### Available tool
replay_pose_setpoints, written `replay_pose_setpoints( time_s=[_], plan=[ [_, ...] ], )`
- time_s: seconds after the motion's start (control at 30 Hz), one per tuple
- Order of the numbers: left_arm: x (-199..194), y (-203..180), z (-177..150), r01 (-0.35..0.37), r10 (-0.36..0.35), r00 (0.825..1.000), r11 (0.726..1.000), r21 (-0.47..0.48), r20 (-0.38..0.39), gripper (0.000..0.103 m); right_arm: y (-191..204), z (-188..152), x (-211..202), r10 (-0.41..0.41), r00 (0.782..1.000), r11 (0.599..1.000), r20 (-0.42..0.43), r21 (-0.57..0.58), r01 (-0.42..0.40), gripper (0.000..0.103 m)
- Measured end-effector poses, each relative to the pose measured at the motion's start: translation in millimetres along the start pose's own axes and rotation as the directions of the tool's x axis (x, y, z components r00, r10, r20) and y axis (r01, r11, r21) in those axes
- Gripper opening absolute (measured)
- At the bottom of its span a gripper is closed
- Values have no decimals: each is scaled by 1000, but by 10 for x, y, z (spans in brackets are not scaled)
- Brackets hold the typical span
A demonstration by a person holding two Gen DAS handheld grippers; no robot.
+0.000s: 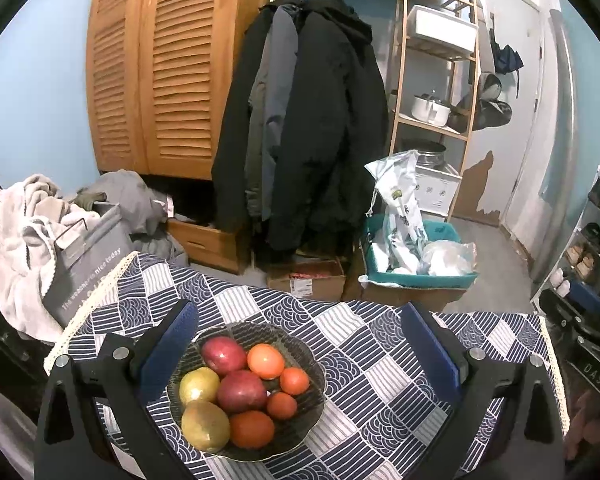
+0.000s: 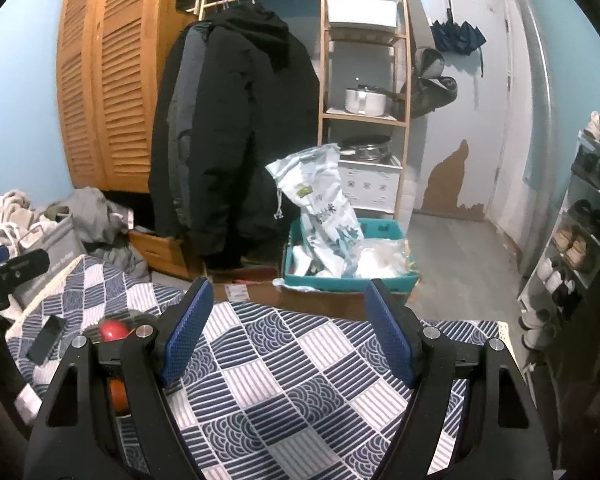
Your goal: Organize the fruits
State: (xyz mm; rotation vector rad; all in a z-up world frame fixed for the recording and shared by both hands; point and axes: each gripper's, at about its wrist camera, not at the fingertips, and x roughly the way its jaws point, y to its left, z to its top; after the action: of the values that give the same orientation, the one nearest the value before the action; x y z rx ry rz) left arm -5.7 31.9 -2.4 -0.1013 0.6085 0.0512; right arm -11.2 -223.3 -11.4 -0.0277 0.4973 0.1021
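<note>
Evenly lit from overhead, moderately bright, with a cool blue cast throughout both views. Soft, short shadows only, such as beneath the glass bowl (image 1: 300,364) on the patterned tablecloth (image 1: 380,360). Small specular highlights on the fruit (image 1: 240,390) and on the metal pipe (image 1: 566,92) at far right. No deep detail in the black coats (image 1: 312,120), rendered as a near-uniform dark mass. Strong fisheye distortion: straight edges of the louvered wardrobe (image 2: 100,80) bowed, corners vignetted to black. Centre reasonably sharp; softened toward the rim. Slight compression smearing visible on fine fabric patterns.
</note>
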Motion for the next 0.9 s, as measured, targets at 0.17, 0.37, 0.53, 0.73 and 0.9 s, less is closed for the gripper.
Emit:
replay_pose_setpoints(
  time_s=[0.17, 0.37, 0.53, 0.73, 0.9],
  plan=[
    [13, -24, 1, -3, 3, 1000, 1000, 1, -4, 102, -47, -13, 18, -2, 1000, 1000, -5, 9, 2, 77],
    [36, -48, -4, -2, 2, 1000, 1000, 10, -6, 102, -51, -11, 21, -1, 1000, 1000, -5, 9, 1, 77],
    [40, -46, -13, -3, 3, 1000, 1000, 7, -6, 102, -50, -18, 36, -1, 1000, 1000, -11, 3, 1, 77],
    [39, -37, -14, 1, -1, 1000, 1000, 5, -10, 102, -51, -27, 40, 5, 1000, 1000, -12, -1, -5, 77],
    [35, -27, -16, -3, 3, 1000, 1000, 10, -6, 102, -32, -30, 47, 5, 1000, 1000, -12, -3, -5, 77]
  ],
)
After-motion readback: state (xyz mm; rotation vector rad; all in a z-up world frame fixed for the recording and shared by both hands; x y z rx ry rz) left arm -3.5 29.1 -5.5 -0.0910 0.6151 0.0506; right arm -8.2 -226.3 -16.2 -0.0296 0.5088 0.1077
